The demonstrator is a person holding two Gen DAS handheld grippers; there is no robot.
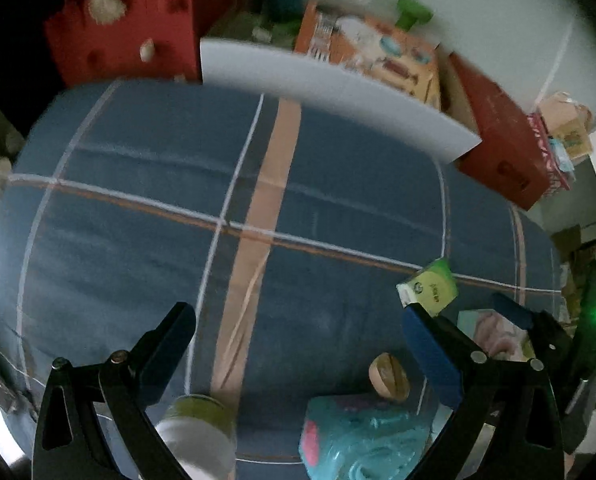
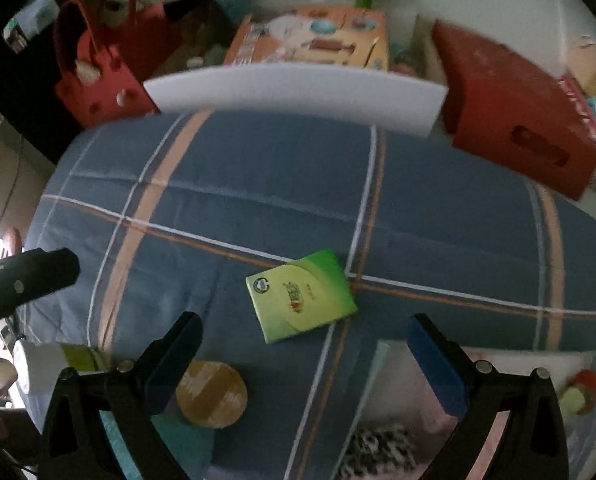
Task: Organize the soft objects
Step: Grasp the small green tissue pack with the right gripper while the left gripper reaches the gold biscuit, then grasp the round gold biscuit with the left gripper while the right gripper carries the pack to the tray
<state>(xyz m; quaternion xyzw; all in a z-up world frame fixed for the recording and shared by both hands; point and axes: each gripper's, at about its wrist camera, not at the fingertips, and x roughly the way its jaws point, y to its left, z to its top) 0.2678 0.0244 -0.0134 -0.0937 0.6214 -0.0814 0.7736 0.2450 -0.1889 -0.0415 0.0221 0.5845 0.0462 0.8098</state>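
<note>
My left gripper hangs open and empty above a bed with a blue plaid sheet. Below it lie a white and yellow-green tube, a round brown bun-like cushion and a teal plush item. A green tissue pack lies by its right finger. My right gripper is open too, just short of the green tissue pack, which lies flat on the sheet. The brown cushion sits by its left finger. A pink printed soft item lies under its right finger.
A white foam board stands along the bed's far edge. Behind it are a red bag, an orange toy box and a red box. A small red and green toy lies at the right.
</note>
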